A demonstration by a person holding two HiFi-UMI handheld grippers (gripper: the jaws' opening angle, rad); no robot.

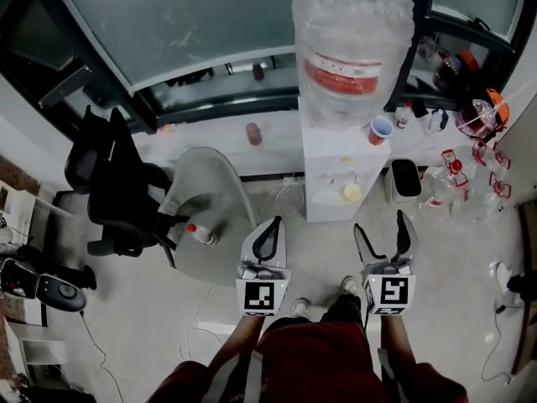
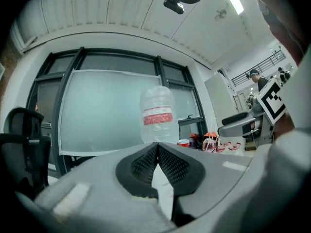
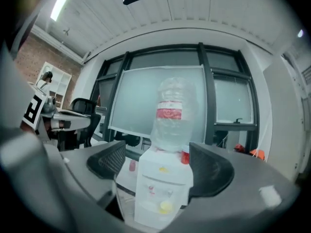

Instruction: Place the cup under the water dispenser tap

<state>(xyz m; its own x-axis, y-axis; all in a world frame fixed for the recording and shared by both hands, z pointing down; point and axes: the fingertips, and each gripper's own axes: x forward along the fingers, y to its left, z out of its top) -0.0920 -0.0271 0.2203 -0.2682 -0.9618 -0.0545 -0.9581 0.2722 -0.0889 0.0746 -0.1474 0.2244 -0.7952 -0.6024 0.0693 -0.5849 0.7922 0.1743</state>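
Observation:
The white water dispenser (image 1: 340, 170) stands against the window wall with a large clear bottle (image 1: 352, 44) on top. A red cup (image 1: 380, 130) with a pale inside sits on the dispenser's top, right of the bottle. In the tap recess lies a small yellow round thing (image 1: 352, 192). My left gripper (image 1: 267, 240) is shut and holds nothing. My right gripper (image 1: 384, 240) is open and empty, well short of the dispenser. The right gripper view frames the dispenser (image 3: 163, 188) between the open jaws, with the cup (image 3: 185, 157) peeking out behind it. The left gripper view shows the bottle (image 2: 158, 114) and cup (image 2: 183, 142) far off.
A black office chair (image 1: 117, 187) and a round glass table (image 1: 210, 183) bearing a small red-capped bottle (image 1: 200, 233) stand at the left. A black bin (image 1: 406, 180) and several loose bottles (image 1: 457, 183) lie right of the dispenser. Cables trail on the floor.

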